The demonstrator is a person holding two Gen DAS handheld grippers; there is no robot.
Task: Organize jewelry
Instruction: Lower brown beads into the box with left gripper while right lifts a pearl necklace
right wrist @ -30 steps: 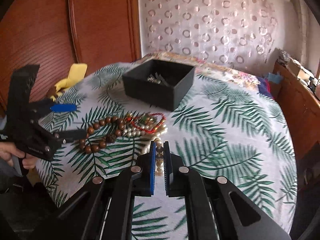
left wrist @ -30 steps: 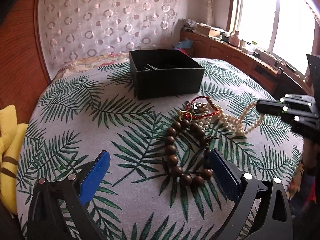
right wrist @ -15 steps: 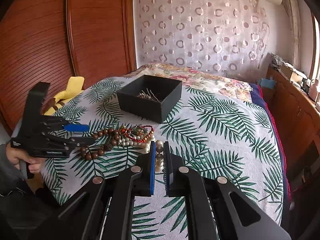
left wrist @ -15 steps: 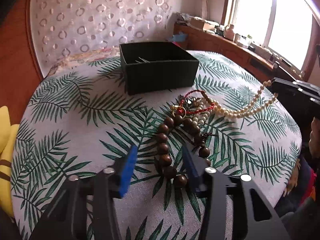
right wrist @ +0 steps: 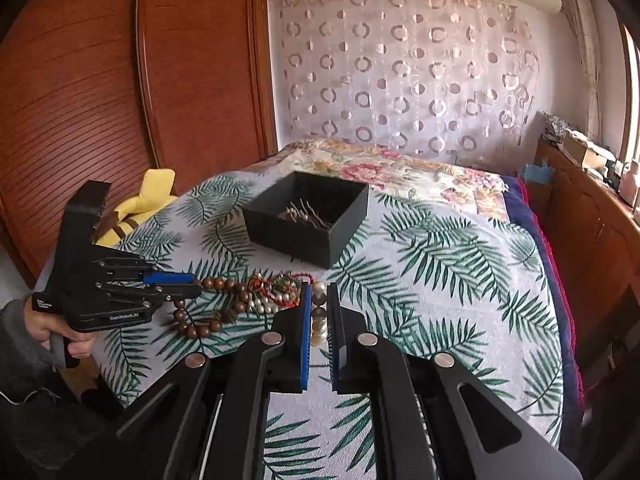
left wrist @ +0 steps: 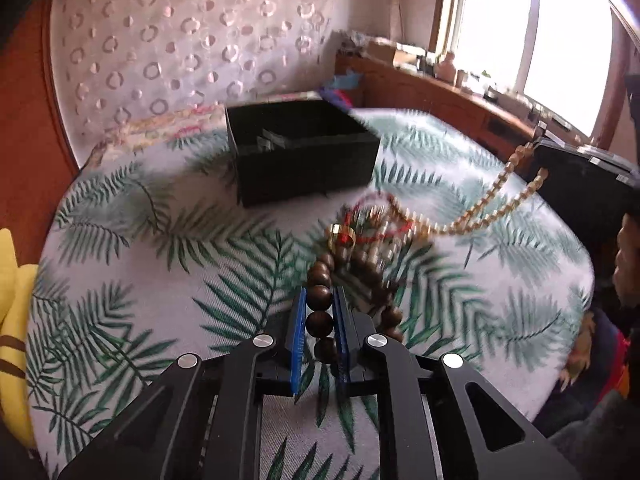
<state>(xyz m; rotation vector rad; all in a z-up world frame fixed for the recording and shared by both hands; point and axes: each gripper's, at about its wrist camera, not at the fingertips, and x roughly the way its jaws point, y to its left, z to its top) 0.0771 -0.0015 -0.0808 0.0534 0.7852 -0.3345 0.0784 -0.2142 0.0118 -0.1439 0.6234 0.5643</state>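
My left gripper (left wrist: pixel 319 300) is shut on the brown wooden bead bracelet (left wrist: pixel 320 296), whose beads sit between the blue pads. It also shows in the right wrist view (right wrist: pixel 192 286). My right gripper (right wrist: pixel 319 294) is shut on the pearl necklace (right wrist: pixel 319 320) and holds it raised; the strand (left wrist: pixel 480 216) runs taut from the tangled pile. The pile holds a red cord bracelet (left wrist: pixel 380 216) and a gold ring (left wrist: pixel 343 236). The black open box (right wrist: pixel 308 216) with hairpins inside stands behind the pile.
The jewelry lies on a palm-leaf cloth (right wrist: pixel 440 264) over a bed. A yellow plush toy (right wrist: pixel 148 196) lies at the left edge. A wooden wall panel (right wrist: pixel 120 80) stands at left, and a wooden sideboard (right wrist: pixel 592 208) under the window at right.
My left gripper moved forward and closed from wide open onto the wooden beads. My right gripper lifted the pearl necklace, pulling the strand up and taut.
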